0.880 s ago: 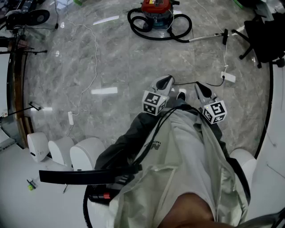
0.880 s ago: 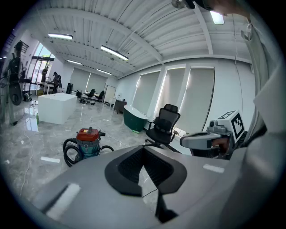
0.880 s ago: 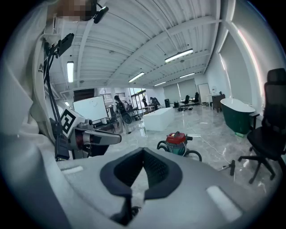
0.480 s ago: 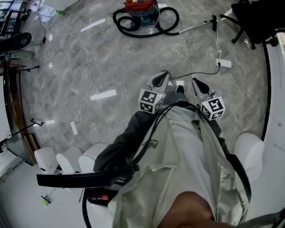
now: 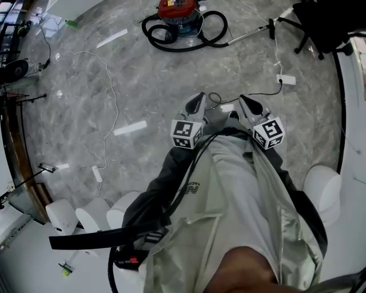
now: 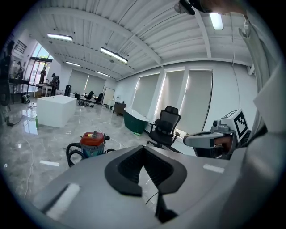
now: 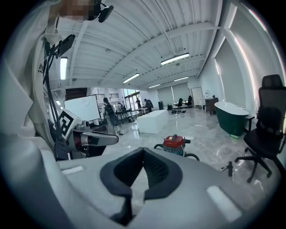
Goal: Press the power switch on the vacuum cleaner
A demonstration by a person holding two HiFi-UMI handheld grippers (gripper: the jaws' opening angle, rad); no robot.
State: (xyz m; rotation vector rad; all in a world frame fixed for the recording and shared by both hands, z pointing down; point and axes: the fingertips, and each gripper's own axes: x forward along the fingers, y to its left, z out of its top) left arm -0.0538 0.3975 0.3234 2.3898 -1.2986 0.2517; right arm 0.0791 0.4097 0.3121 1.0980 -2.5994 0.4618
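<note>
A: What are the two claws doing?

B: The left gripper (image 5: pixel 199 97) and the right gripper (image 5: pixel 243 99) are held side by side in front of the person's body, pointing forward over the floor. In each gripper's own view the dark jaw tips meet, and nothing is between them

A: Where is the vacuum cleaner?

B: The vacuum cleaner (image 5: pixel 178 12), a red-topped canister, stands well ahead of both claws at the top edge of the head view. Its black hose (image 5: pixel 171 41) coils on the floor around it, and a thin wand (image 5: pixel 251 33) runs off to the right

A: How much open room is there?

B: Between claws and canister lies a wide stretch of bare grey marble floor (image 5: pixel 143 74). A white cable (image 5: pixel 112 86) trails down the left side, and a power strip (image 5: pixel 287 79) lies to the right, near the right claw. A black office chair (image 5: pixel 326 23) stands at the top right. A curved white edge with a dark rim (image 5: pixel 342 114) bounds the right side, and a curved dark wooden edge (image 5: pixel 8 131) bounds the left
</note>
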